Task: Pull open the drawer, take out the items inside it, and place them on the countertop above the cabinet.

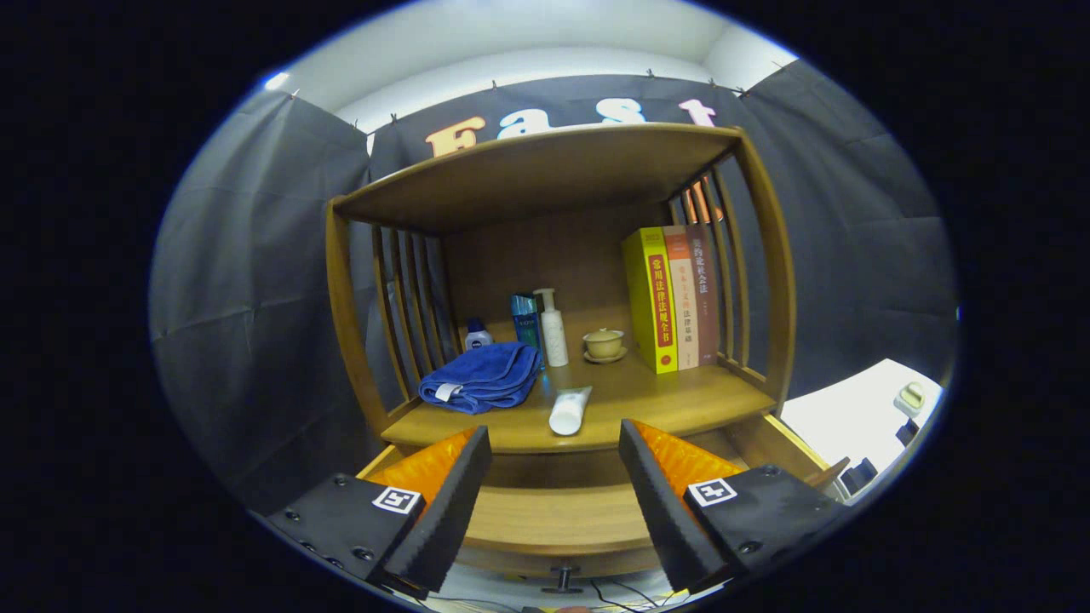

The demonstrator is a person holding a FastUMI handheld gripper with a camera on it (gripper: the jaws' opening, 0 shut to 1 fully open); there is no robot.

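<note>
Gripper view looks along the two fingers of the gripper (pixel 553 477) toward a wooden cabinet (pixel 771 247) with slatted sides. The jaws stand wide apart with nothing between them. Below and between the fingers, the drawer (pixel 558 519) is pulled out, its front panel carrying a small dark knob (pixel 563 579); how much lies inside it cannot be told, since the fingers cover both ends.

Beyond the fingertips, on the countertop (pixel 681 400) above the drawer, a white tube (pixel 569 410) lies near the front edge, cap end toward the gripper. Just beside it sits a folded blue towel (pixel 482 376). Behind the towel stand a small capped bottle (pixel 478 334), a blue box (pixel 526 319) and a white pump bottle (pixel 553 327). A small lidded cup on a saucer (pixel 604 344) rests between the pump bottle and a row of upright books (pixel 673 298), which leans against the far side slats.
</note>
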